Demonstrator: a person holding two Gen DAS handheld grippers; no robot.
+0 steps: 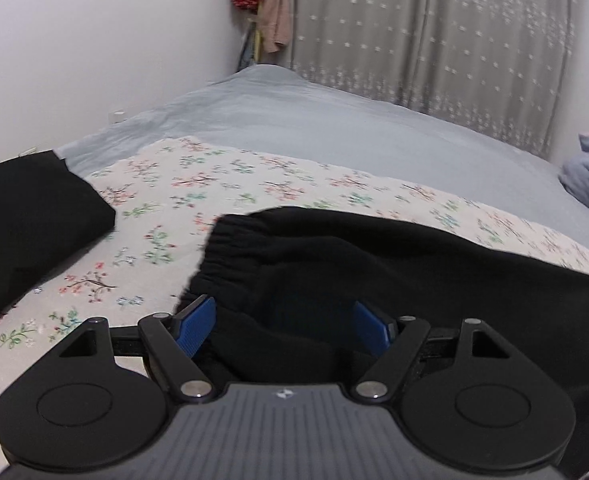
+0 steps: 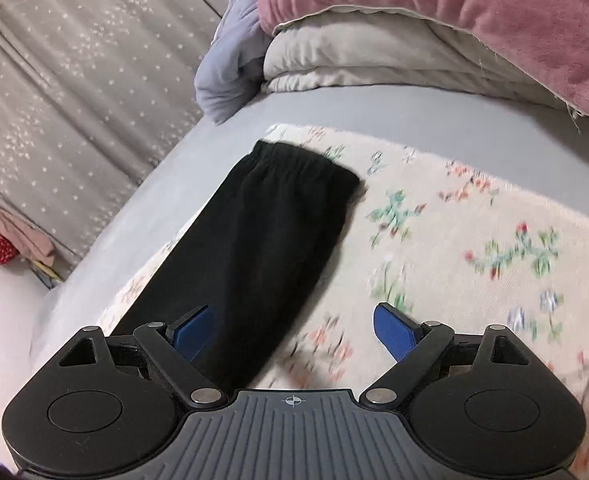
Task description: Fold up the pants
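The left gripper is sitting with its blue fingers spread wide, and black cloth of the pants is lying right between them, bunched against the gripper body; nothing is being pinched yet. From those fingers the elastic waistband is running just ahead and to the left, while the rest of the garment is stretching off to the right.

The right gripper is also standing open, its fingers gripping nothing. Here the pants are passing under the left finger only and running ahead and slightly rightward to a gathered cuff; the right finger is hovering over the floral blanket. So the long axis is lying across the two grippers, and the left one is likely nearer to a grasp.

Counted: one pair of pants being worked, two grippers, one separate black garment far left of the left fingers, one stack of bedding beyond the cuff.
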